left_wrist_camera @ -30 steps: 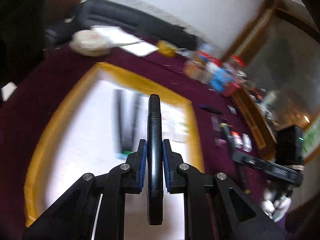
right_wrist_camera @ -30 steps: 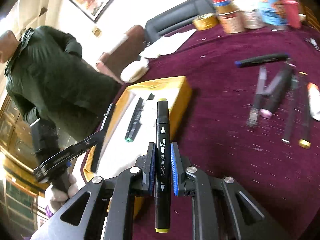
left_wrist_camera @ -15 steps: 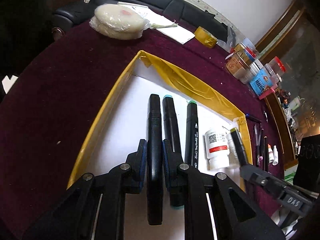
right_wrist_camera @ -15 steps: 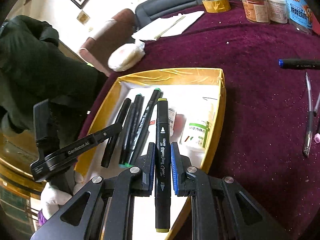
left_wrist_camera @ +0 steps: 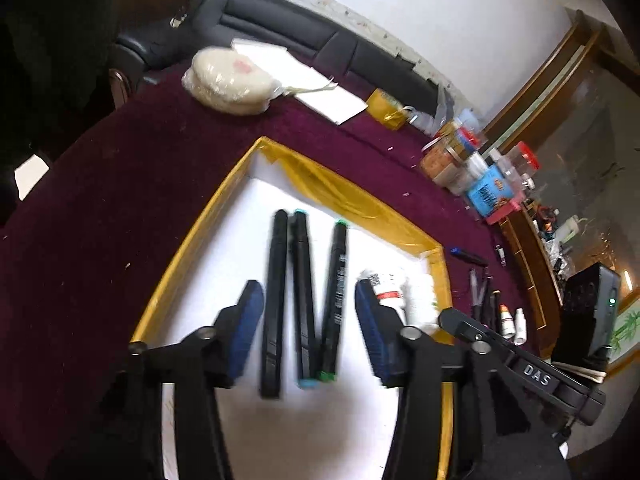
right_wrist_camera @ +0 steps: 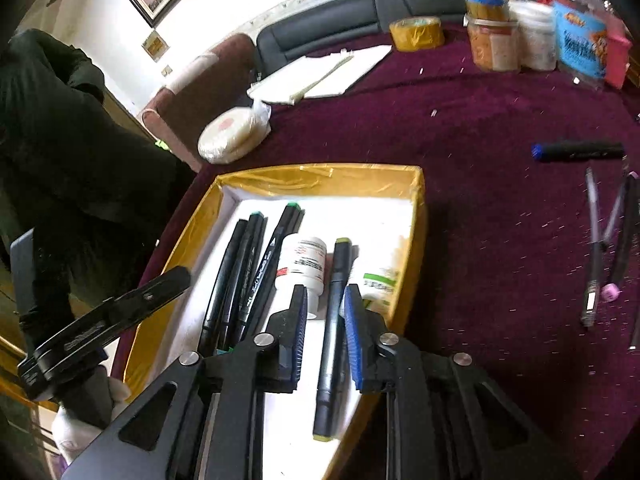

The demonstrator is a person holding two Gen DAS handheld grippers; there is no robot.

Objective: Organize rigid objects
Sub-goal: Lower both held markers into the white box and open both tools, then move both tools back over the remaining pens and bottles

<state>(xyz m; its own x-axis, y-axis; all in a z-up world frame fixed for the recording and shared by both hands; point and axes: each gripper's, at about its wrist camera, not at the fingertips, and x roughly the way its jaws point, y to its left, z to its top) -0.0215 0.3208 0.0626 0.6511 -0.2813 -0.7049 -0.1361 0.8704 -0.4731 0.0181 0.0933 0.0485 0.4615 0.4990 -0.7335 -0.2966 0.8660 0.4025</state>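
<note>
Your left tool (left_wrist_camera: 306,330) stands wide open above the yellow box (left_wrist_camera: 192,248) and holds nothing. Under it, on the white floor of the box, three black markers lie side by side: a plain black marker (left_wrist_camera: 274,300) at the left, a teal-capped marker (left_wrist_camera: 303,300) just beside it, and a green-capped marker (left_wrist_camera: 335,304) at the right, whose near end leans toward the teal one.

Your right tool (right_wrist_camera: 325,334) is a little open, with the blue pads apart from the olive-capped marker (right_wrist_camera: 334,332) that runs between them. This marker lies along the box floor, and its near end reaches past the pads toward you. I cannot tell if a pad touches it. At its left a white bottle (right_wrist_camera: 302,266) with a red-marked label lies on its side, and at its right lies a second bottle with a green label (right_wrist_camera: 378,280), near the right wall of the box.

The box sits on the dark red tabletop (right_wrist_camera: 480,240). Well apart from it, at your right, a blue-capped marker (right_wrist_camera: 578,151) and some pens (right_wrist_camera: 594,248) lie on the tabletop. Jars (right_wrist_camera: 494,44), a tape roll (right_wrist_camera: 416,32) and papers (right_wrist_camera: 320,76) stand at the far edge.
</note>
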